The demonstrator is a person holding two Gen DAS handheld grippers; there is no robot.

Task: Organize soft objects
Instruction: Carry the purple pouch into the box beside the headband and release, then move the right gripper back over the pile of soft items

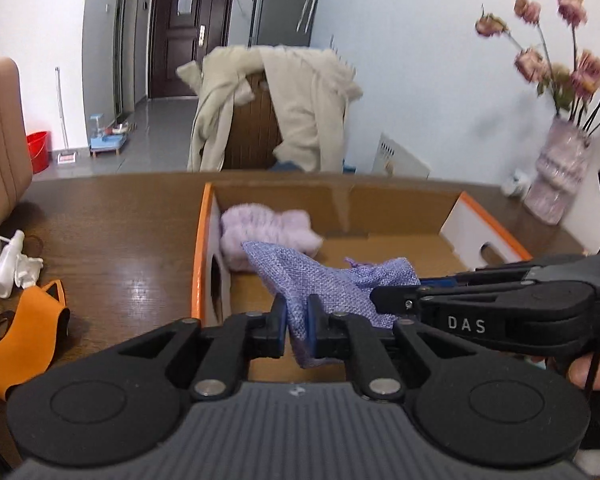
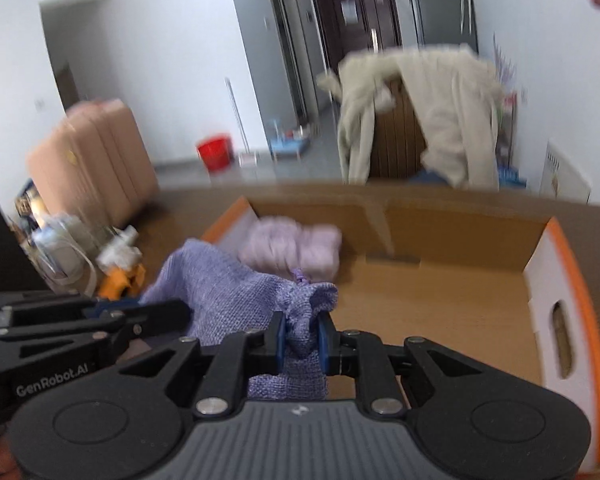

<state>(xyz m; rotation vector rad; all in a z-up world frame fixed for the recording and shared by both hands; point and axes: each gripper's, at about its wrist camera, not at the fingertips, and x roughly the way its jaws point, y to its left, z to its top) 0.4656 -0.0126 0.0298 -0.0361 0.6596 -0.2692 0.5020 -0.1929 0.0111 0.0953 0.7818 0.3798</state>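
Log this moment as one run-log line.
left gripper: shut on purple mesh bag | right gripper: shut on bag | bag over cardboard box

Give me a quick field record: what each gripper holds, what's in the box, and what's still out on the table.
left gripper: shut on purple mesh bag
right gripper: shut on the same bag, at its drawstring end
bag position: held up over the cardboard box, near its left side
in box: fluffy lilac item, far left corner
on table, left of box: orange mask, white spray bottle
right of box: vase of dried roses
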